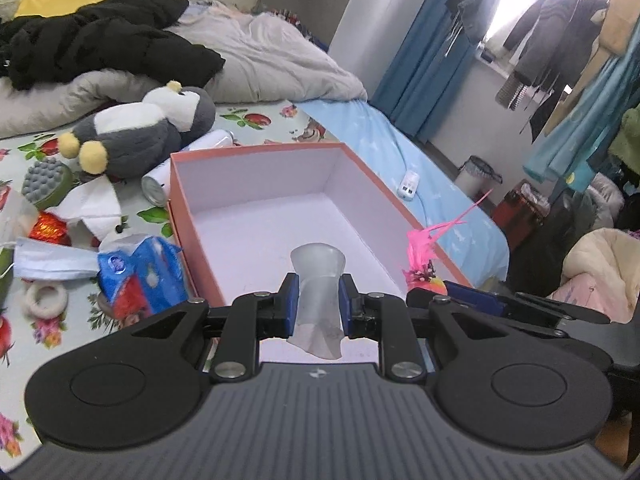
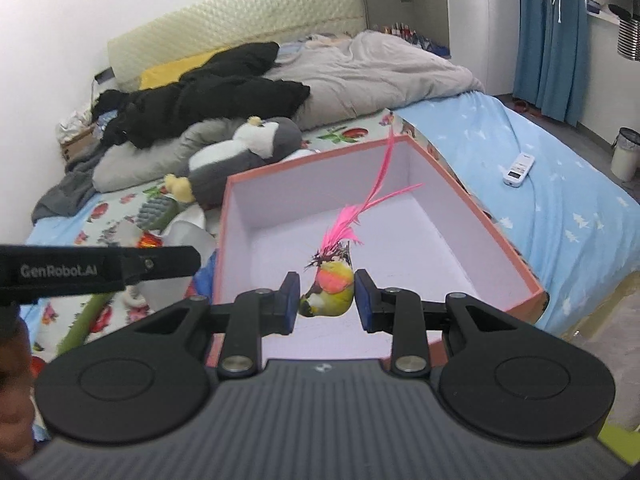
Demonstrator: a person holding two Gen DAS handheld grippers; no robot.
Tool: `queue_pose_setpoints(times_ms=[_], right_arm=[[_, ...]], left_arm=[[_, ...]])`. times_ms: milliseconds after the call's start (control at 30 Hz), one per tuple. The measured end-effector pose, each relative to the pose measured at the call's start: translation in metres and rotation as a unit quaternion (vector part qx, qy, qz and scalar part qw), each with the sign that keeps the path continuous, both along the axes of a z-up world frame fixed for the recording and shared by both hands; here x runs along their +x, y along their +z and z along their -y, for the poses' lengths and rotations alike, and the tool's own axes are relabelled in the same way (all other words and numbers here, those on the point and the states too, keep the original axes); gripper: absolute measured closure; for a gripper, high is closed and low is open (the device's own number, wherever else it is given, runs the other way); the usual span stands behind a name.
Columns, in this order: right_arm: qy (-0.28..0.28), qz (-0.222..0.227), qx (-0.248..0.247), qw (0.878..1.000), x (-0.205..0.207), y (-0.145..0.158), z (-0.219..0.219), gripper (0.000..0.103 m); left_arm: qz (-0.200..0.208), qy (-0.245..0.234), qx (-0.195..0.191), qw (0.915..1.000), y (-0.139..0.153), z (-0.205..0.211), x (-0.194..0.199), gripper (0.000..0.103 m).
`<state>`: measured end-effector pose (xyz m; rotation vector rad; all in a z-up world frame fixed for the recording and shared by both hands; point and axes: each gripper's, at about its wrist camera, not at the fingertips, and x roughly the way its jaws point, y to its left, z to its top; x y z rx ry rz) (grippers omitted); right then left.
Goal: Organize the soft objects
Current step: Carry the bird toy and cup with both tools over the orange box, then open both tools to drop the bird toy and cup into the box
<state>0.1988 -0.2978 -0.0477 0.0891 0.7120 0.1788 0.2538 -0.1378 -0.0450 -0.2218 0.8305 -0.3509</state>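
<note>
1. While both tools are hanging over the open box [image 1: 256, 216], the left tool [image 1: 318, 304] is pinching a translucent soft cup-like piece [image 1: 318, 280] between its blue pads [image 1: 291, 304]; the piece's flared mouth is pointing away from the camera, and its crumpled end is hanging out behind the pads.
2. The right tool [image 2: 327, 300] is pinching a small toy bird [image 2: 330, 290] with a yellow and orange body; pink feathers [image 2: 360, 208] are rising from it, over the white inside of the box [image 2: 400, 240].
3. In the left wrist view, the bird [image 1: 426, 280] and its pink feathers [image 1: 432, 236] are showing just beside the box's right wall, with the right tool's blue pad [image 1: 474, 298] next to them.
4. The box is sitting on the bed [image 1: 400, 148], orange outside and white inside; nothing is lying on the stretch of its floor that is showing.
5. Left of the box, a grey and white plush penguin [image 1: 148, 124] is lying on its side on the flowered sheet [image 1: 256, 120]; two white cans [image 1: 160, 184] are lying between it and the box wall.
6. Nearer the camera on that side, a blue tissue packet [image 1: 140, 272], a face mask [image 1: 52, 264], crumpled white paper [image 1: 92, 204], a grey nubbed brush [image 1: 46, 184] and a white ring [image 1: 44, 300] are lying scattered.
7. Behind them, a black garment [image 1: 100, 40] is lying over a grey quilt [image 1: 272, 56]; a white remote control [image 2: 519, 169] is lying on the blue sheet to the right of the box.
</note>
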Motion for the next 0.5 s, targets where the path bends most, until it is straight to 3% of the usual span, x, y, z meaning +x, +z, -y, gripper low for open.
queue_pose_setpoints(times_ms=[267,500], right_arm=[[0.000,-0.040,-0.012,0.999,0.045,-0.015,0.014,0.070],[-0.009,-0.073,-0.010,0.997,0.063,-0.029,0.018,0.067]], left_arm=[[-0.039,-0.010,0.021,0.9990,-0.027,0.016,0.060,0.078],[-0.085,-0.006,0.013,0.9963,-0.054,0.014,0.079,0.074]])
